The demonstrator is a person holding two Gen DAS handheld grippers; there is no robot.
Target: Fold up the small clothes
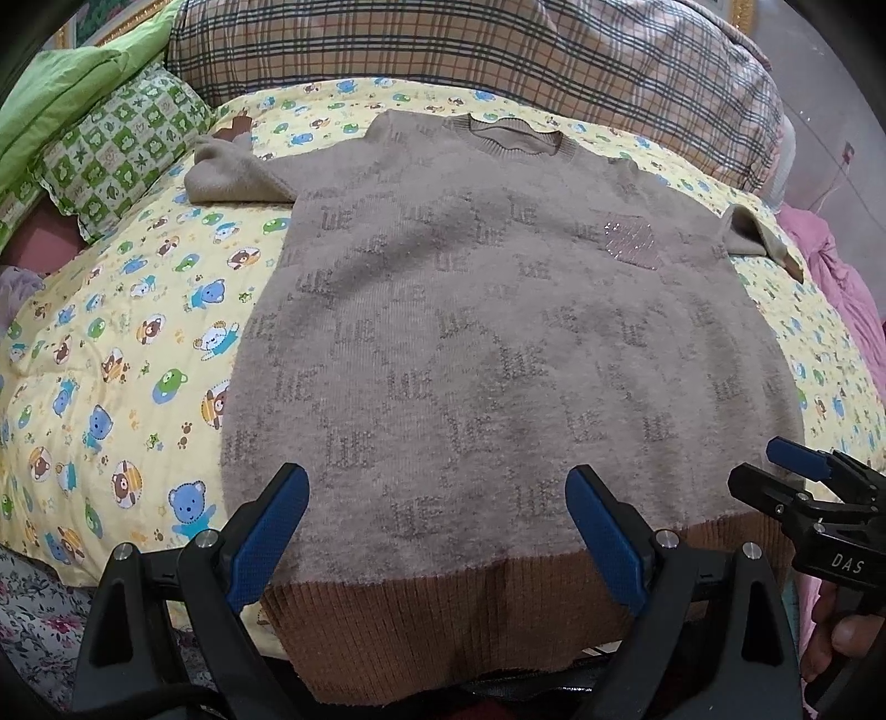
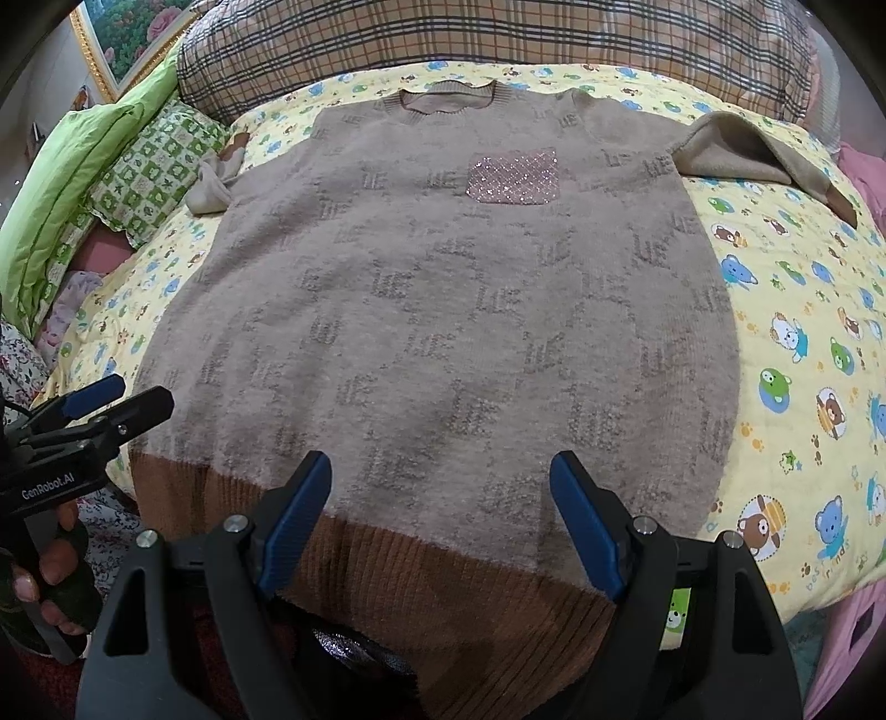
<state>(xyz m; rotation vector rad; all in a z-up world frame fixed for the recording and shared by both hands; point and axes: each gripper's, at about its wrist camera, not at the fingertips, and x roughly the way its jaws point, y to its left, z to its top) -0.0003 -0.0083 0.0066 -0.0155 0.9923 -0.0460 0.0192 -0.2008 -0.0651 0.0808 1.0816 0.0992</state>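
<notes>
A taupe knit sweater (image 1: 470, 332) lies flat, front up, on a yellow bear-print quilt (image 1: 127, 332), neck away from me. It has a brown ribbed hem (image 1: 443, 615), a sparkly pink chest pocket (image 1: 631, 238) and both sleeves folded short at the sides. It also shows in the right wrist view (image 2: 443, 310). My left gripper (image 1: 437, 487) is open, empty, above the hem's left part. My right gripper (image 2: 440, 471) is open, empty, above the hem's right part; it also shows in the left wrist view (image 1: 797, 465).
A plaid pillow (image 1: 470, 44) lies behind the sweater. Green pillows (image 1: 116, 149) sit at the far left. Pink fabric (image 1: 847, 288) lies along the right edge. A floral sheet (image 1: 33, 620) shows at the near left edge.
</notes>
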